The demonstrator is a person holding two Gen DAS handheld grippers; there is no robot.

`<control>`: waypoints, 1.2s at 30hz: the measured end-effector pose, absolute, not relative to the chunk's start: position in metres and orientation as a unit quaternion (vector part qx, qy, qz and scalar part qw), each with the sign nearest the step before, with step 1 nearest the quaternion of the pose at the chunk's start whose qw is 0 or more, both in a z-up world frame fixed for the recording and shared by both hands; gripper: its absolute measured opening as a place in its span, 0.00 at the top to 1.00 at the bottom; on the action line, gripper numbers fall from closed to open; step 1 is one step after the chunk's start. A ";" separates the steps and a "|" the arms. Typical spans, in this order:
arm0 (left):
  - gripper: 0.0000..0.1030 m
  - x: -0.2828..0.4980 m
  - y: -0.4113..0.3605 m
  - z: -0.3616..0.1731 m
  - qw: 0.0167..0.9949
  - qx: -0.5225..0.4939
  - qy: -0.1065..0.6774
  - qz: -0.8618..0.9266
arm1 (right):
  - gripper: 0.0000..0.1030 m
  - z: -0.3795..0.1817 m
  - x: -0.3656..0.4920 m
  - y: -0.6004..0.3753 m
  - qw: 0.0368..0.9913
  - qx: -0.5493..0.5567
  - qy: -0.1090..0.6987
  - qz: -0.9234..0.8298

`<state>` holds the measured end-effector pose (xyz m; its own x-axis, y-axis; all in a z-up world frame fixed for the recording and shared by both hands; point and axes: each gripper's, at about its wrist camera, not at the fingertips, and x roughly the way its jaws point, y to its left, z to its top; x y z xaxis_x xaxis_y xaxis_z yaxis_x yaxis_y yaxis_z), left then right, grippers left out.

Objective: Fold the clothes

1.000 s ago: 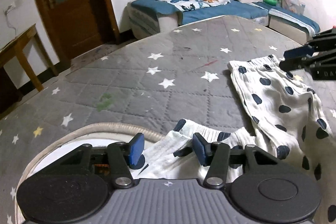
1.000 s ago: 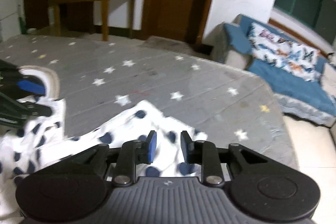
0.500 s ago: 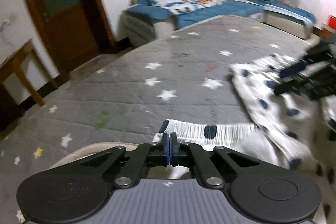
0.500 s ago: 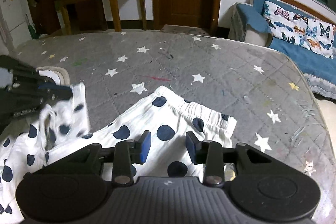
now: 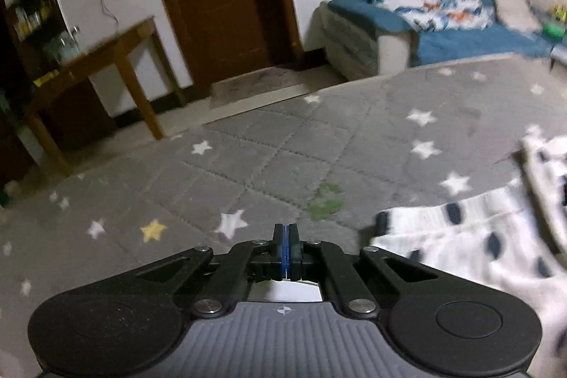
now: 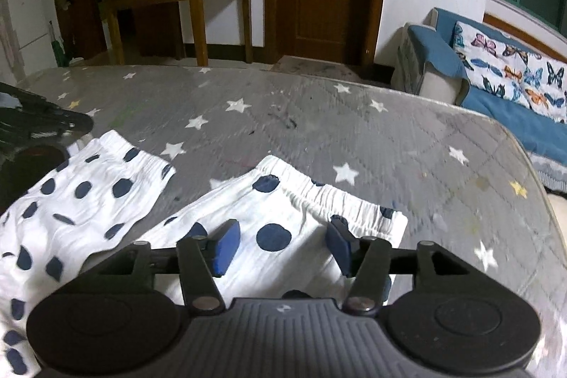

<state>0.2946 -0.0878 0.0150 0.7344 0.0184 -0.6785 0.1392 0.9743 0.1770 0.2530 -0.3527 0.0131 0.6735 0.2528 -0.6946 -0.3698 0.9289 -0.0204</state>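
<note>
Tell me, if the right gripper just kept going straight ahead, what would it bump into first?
Probably the polka-dot pants: the open right gripper points over their elastic cuff, which lies on the grey star mat. Its height above the cloth is hard to judge.

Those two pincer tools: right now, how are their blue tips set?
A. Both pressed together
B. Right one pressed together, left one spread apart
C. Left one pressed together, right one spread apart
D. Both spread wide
C: the left gripper has its blue pads touching, while the right gripper holds its pads wide apart above the polka-dot pants.
</note>
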 end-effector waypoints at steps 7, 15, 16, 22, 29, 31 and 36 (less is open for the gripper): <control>0.81 0.271 -0.120 0.019 0.921 0.140 0.348 -0.103 | 0.42 0.019 0.248 -0.357 0.913 -0.061 0.368 0.164; 0.92 0.275 -0.137 0.003 0.921 0.189 0.327 -0.094 | 0.41 0.023 0.212 -0.356 0.900 -0.080 0.379 0.197; 0.94 0.276 -0.138 0.001 0.922 0.200 0.322 -0.084 | 0.41 0.021 0.210 -0.356 0.899 -0.081 0.381 0.199; 0.95 0.290 -0.117 -0.014 0.919 0.242 0.310 0.011 | 0.39 0.016 0.209 -0.368 0.902 -0.073 0.377 0.197; 0.95 0.298 -0.077 -0.020 0.912 0.254 0.313 0.079 | 0.39 0.015 0.212 -0.388 0.909 -0.073 0.376 0.166; 0.94 0.296 -0.071 -0.022 0.910 0.257 0.315 0.086 | 0.39 0.017 0.216 -0.392 0.911 -0.074 0.378 0.151; 0.93 0.290 -0.061 -0.025 0.907 0.268 0.310 0.100 | 0.40 0.021 0.225 -0.394 0.917 -0.068 0.366 0.145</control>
